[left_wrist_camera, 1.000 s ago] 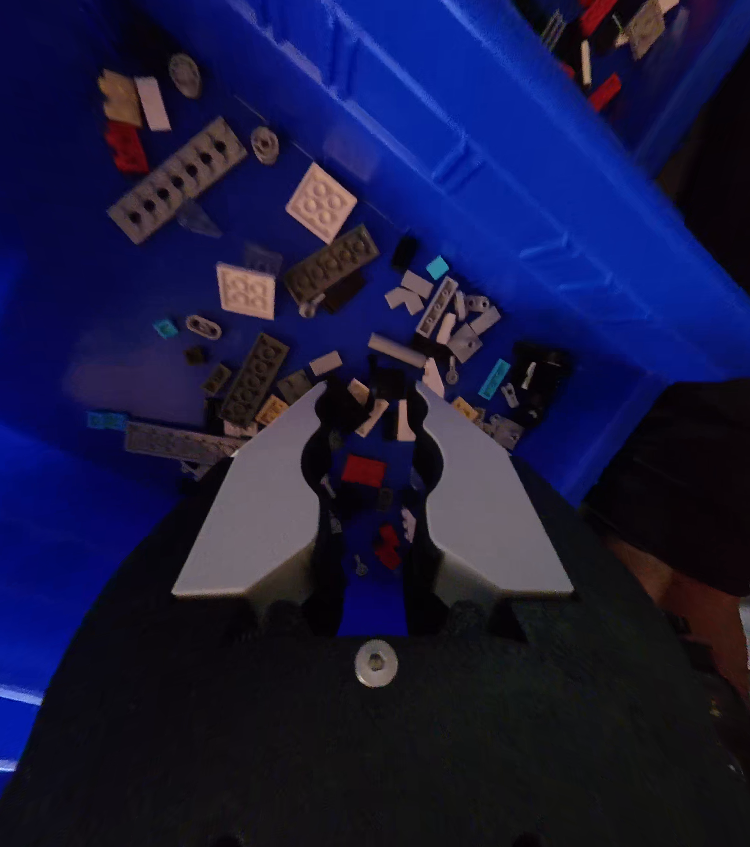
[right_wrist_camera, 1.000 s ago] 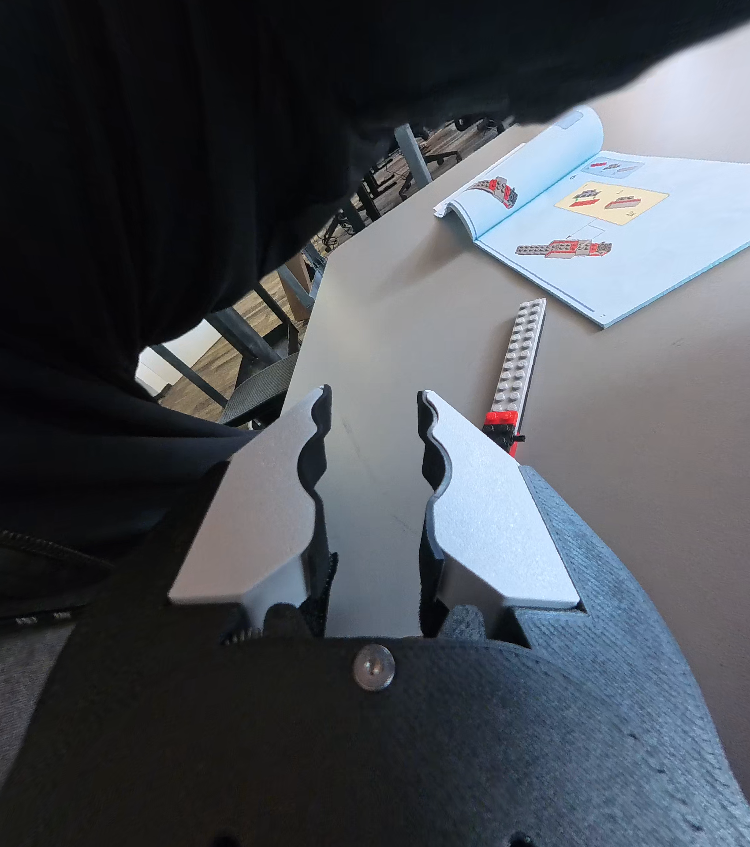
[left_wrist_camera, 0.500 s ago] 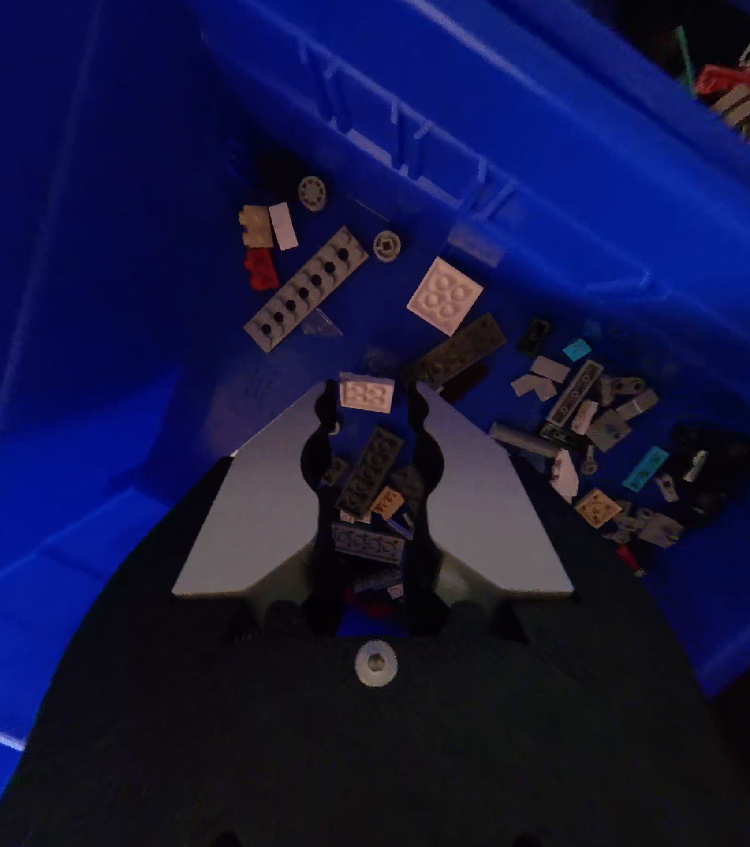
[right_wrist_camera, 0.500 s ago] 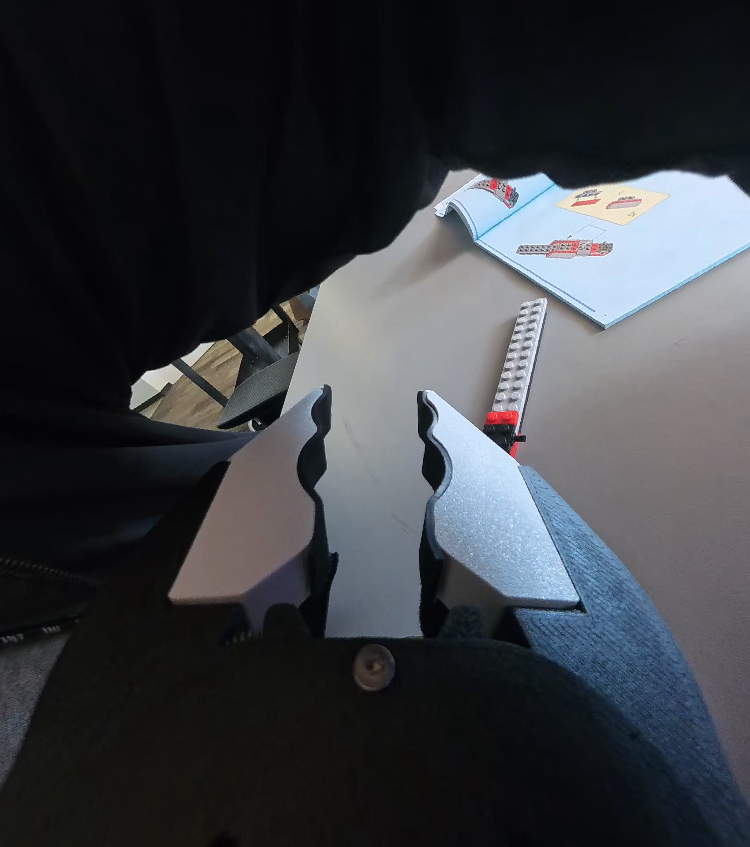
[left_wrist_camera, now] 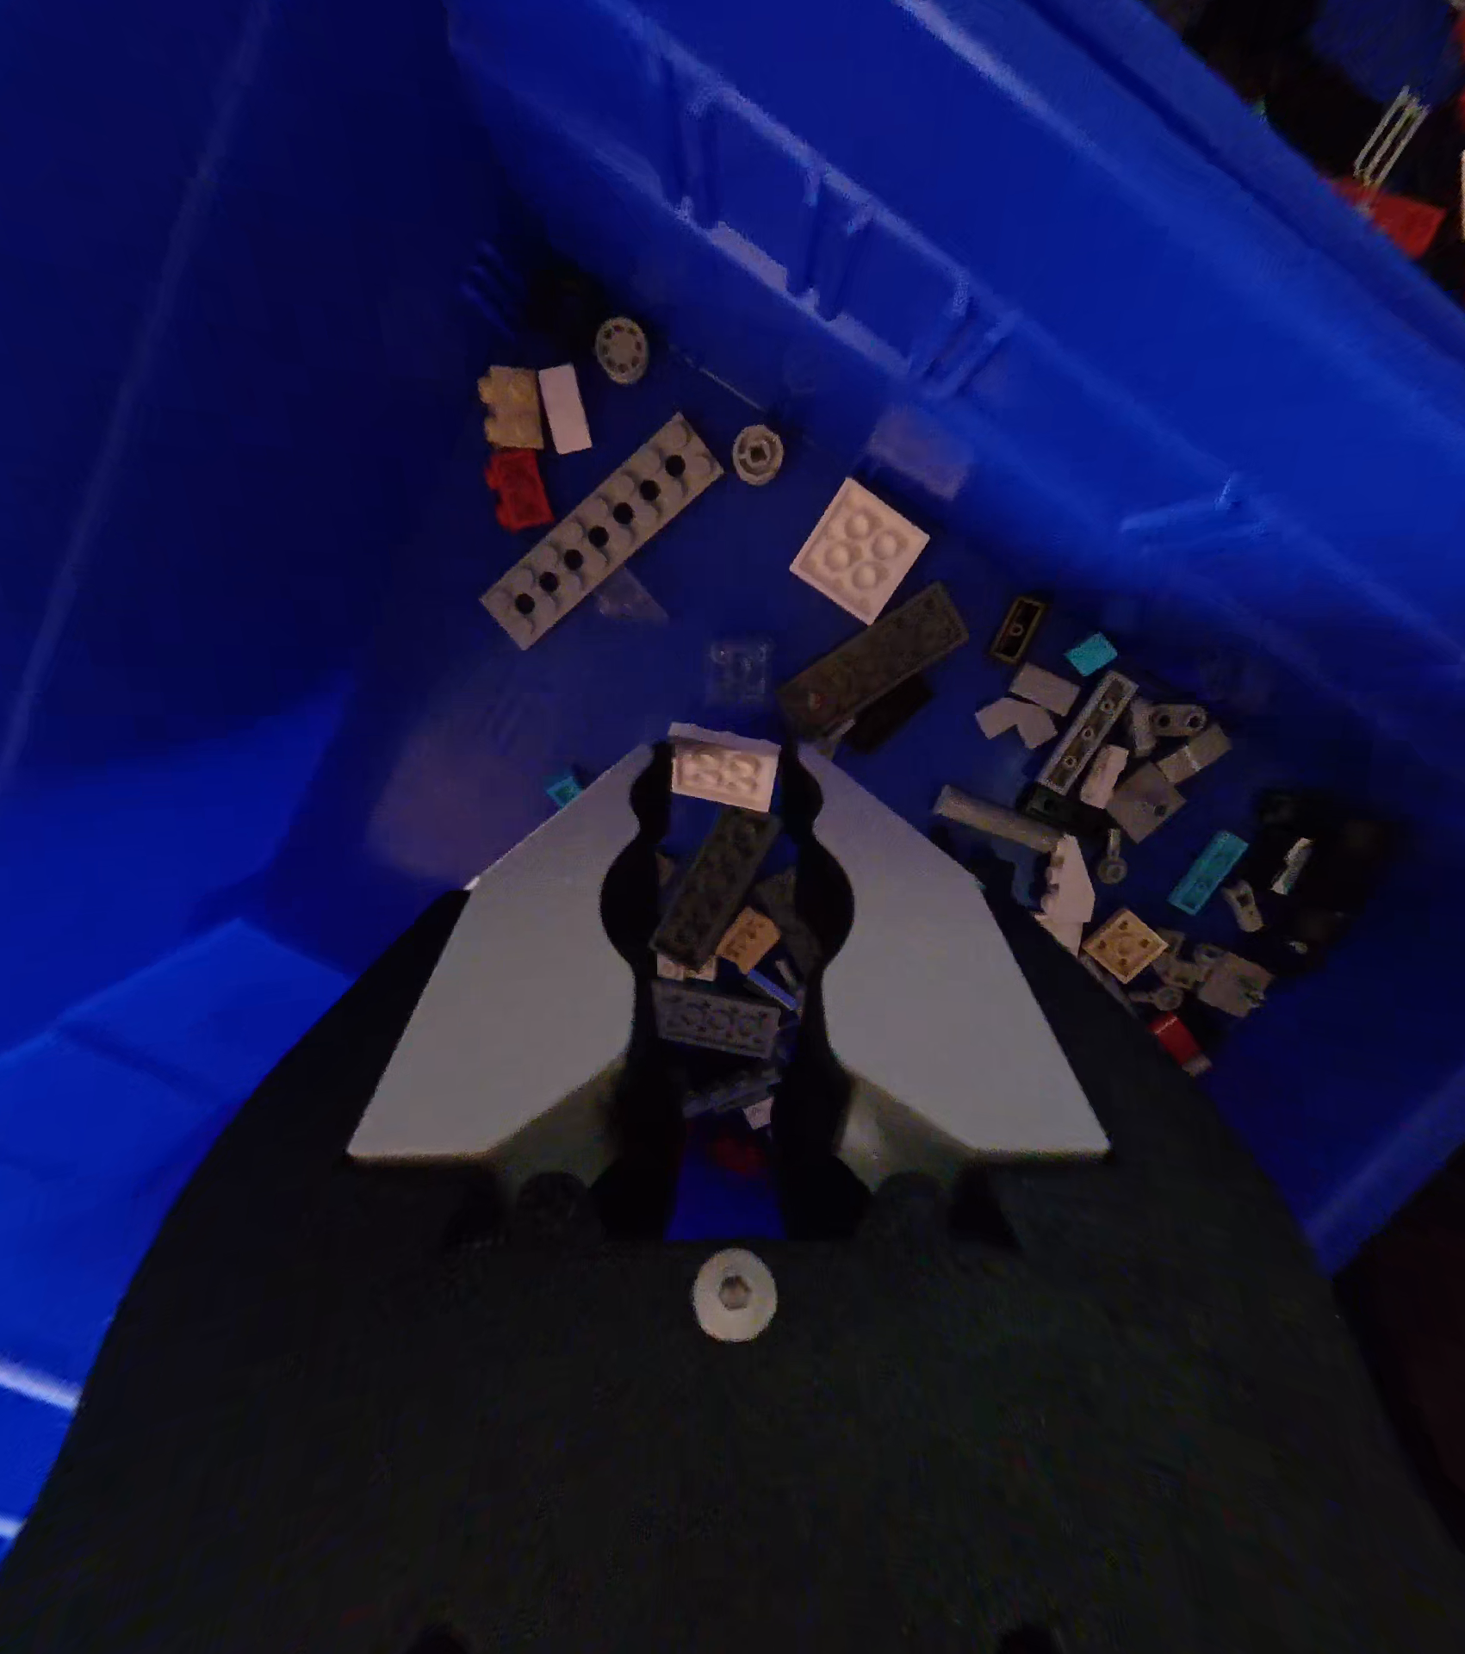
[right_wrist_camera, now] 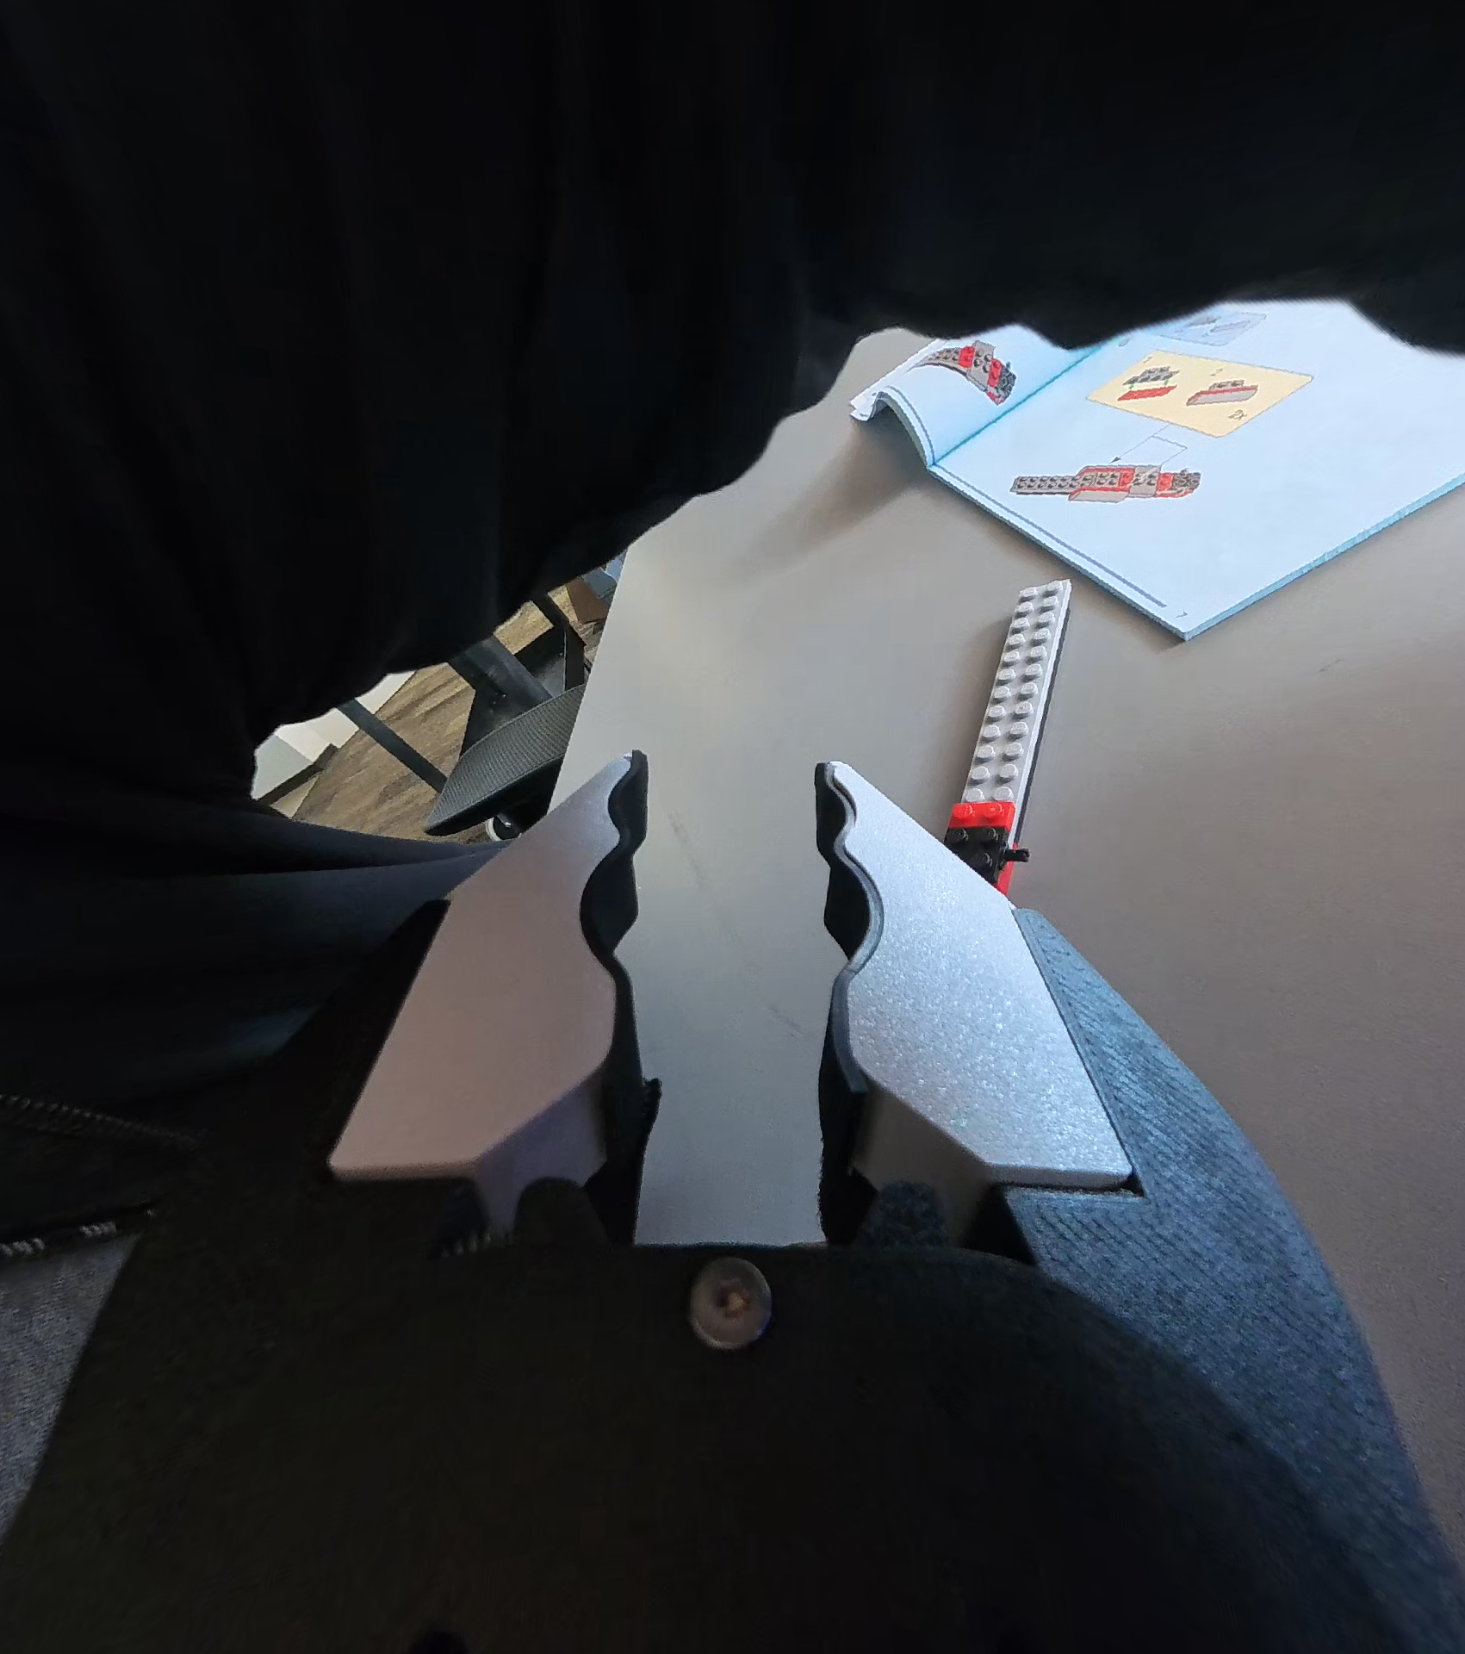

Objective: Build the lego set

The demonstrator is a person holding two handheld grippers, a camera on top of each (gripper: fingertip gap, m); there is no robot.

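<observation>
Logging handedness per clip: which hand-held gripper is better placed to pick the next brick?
Left hand-held gripper: open inside the blue bin, white plate at its fingertips. Right hand-held gripper hangs over bare table.

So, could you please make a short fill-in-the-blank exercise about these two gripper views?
1. The loose pieces lie in a bin of ____ colour.
2. The open instruction booklet lies on the ____.
3. On the long grey plate, the near end carries a ____ brick.
4. Both the left gripper and the right gripper are ____.

Missing words: blue; table; red; open
</observation>
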